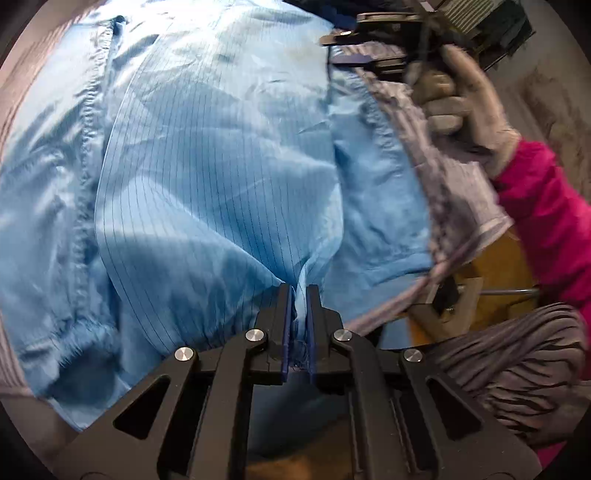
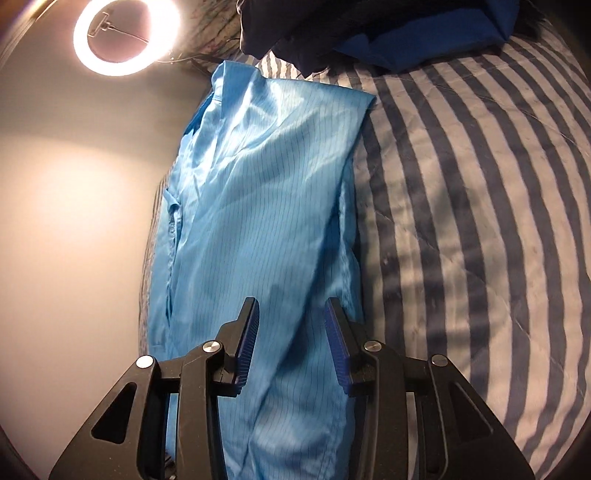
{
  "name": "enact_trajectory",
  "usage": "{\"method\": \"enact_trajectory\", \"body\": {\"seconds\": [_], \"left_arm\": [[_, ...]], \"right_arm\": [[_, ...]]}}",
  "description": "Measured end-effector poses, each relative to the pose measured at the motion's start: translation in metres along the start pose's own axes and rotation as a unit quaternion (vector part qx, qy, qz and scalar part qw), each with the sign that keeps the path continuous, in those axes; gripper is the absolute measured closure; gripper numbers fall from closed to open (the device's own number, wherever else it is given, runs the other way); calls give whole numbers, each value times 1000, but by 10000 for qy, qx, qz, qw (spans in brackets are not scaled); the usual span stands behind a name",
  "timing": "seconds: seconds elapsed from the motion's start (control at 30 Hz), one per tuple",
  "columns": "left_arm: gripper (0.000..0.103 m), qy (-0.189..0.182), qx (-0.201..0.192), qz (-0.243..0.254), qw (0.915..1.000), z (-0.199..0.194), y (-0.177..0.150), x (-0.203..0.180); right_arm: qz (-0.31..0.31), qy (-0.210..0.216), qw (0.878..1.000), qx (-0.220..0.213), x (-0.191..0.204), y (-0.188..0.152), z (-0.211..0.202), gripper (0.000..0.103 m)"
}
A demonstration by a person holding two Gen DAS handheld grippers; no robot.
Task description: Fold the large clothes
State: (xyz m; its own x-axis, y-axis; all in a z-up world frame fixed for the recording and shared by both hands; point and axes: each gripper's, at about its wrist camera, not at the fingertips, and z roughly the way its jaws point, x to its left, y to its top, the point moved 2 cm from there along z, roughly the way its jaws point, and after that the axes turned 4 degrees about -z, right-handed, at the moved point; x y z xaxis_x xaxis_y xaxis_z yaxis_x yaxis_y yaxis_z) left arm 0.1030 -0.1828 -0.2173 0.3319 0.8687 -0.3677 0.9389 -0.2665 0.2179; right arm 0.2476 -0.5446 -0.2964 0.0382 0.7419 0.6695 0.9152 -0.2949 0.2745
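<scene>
The light-blue garment (image 2: 258, 229) lies lengthwise on a striped bedcover (image 2: 480, 206), its long fold already laid. The left gripper (image 1: 299, 317) is clenched on a gathered pleat at the hem — an anchor, probably, for the next fold. The right gripper (image 2: 291, 343) hangs over the cloth, jaws apart and gripping nothing. A ring lamp (image 2: 125, 35) glows at eleven o'clock.

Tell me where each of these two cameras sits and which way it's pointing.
Left wrist: on the left tool, looking down at the blue garment pinched in it; gloved hand, pink sleeve and right tool show.
Right wrist: on the open right tool, looking along the garment on a striped bedcover.
Shared: the garment.
</scene>
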Motion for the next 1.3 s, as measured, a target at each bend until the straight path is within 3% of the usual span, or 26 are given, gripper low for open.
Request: {"method": "enact_trajectory", "body": {"seconds": [0.1,0.13,0.17,0.33,0.5,0.6,0.73,0.77,0.8,0.87,0.97,1.07,1.13,1.3], "left_arm": [[98,-361,142,29,9992,1,-6,-19],[98,-486,211,75,9986,4,-8,-28],[98,-609,277,146,9977,8,-9,-38],[100,-1086,501,440,9918,28,-8,-82],[100,-1334,638,711,9865,53,-1,-116],[100,-1359,684,912,9841,60,-1,-120],[98,-1428,640,867,9839,46,-1,-116],[92,-1432,641,855,9839,39,-2,-111],[79,-1408,590,837,9847,30,-4,-105],[63,-1387,394,797,9863,10,-6,-91],[61,-820,-89,534,9952,-14,-3,-55],[61,-502,-168,-264,9982,-8,4,-10],[61,-397,-229,-513,9976,0,8,7],[61,381,-97,15,9992,36,5,6]], "right_arm": [[-86,-155,9998,9,4,6,6,73],[-152,-289,9995,4,7,9,8,91],[-191,-373,9991,47,9,10,10,99],[-580,-834,9948,83,22,18,6,102],[-991,-1131,9886,-10,30,32,-8,102],[-895,-1360,9866,91,15,31,-7,102],[-612,-1144,9915,103,-3,21,-17,102],[-517,-1046,9931,95,-6,18,-20,102],[-403,-882,9952,88,-9,12,-27,101],[-364,-755,9965,51,-11,-2,-38,91],[-388,-635,9971,157,-9,-31,-49,87],[-391,-513,9975,277,-4,-63,-53,87],[-407,-493,9974,341,-1,-79,-53,87],[-487,-626,9953,552,4,-104,-40,87]]}}
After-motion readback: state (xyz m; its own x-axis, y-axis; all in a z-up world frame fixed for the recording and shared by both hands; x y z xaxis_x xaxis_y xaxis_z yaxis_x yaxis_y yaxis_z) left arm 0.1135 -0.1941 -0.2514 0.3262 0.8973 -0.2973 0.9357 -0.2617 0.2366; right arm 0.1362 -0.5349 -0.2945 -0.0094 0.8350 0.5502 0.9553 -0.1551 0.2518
